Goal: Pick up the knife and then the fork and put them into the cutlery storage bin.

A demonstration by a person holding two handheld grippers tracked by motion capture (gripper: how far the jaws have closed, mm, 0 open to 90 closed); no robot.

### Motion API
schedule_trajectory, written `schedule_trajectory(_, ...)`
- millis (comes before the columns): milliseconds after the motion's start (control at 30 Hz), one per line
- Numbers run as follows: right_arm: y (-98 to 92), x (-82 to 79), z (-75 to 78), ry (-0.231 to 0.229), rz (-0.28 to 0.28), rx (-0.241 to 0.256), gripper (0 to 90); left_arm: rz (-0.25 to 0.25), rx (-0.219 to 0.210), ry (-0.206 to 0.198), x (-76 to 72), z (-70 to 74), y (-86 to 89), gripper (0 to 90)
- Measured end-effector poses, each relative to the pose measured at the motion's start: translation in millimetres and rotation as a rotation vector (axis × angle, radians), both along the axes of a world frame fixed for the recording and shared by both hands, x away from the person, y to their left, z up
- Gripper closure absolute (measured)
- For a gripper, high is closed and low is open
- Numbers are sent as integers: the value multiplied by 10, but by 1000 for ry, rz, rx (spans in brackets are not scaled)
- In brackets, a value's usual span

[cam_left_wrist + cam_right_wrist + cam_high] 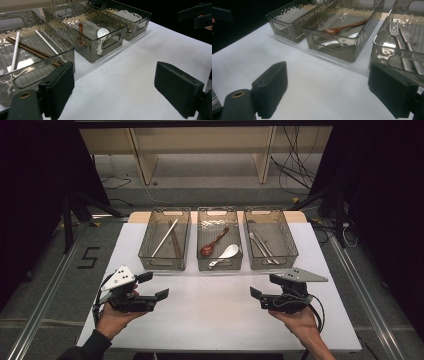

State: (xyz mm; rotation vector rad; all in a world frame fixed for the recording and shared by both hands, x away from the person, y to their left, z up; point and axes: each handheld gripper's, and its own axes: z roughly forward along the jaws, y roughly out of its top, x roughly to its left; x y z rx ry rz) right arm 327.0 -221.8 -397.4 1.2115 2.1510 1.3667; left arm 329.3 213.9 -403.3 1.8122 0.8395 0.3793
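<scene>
- The left gripper has its jaws wide apart and holds nothing, over the white table.
- The right gripper is also wide and empty.
- Three clear bins stand just beyond them: left bin with chopsticks, middle bin with spoons, right bin with a fork.
- A black "5" is marked on the floor, left of the table.

Three smoky clear bins are being seen standing side by side across the table. In the left bin, a white stick and brown chopsticks are being held. A wooden spoon and a white spoon are lying in the middle bin. What is probably a fork and knife are resting in the right bin.
</scene>
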Motion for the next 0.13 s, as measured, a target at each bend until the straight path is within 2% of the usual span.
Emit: schedule_trajectory(133,0,0,1,0,0,1,171,0,0,0,1,-1,0,160)
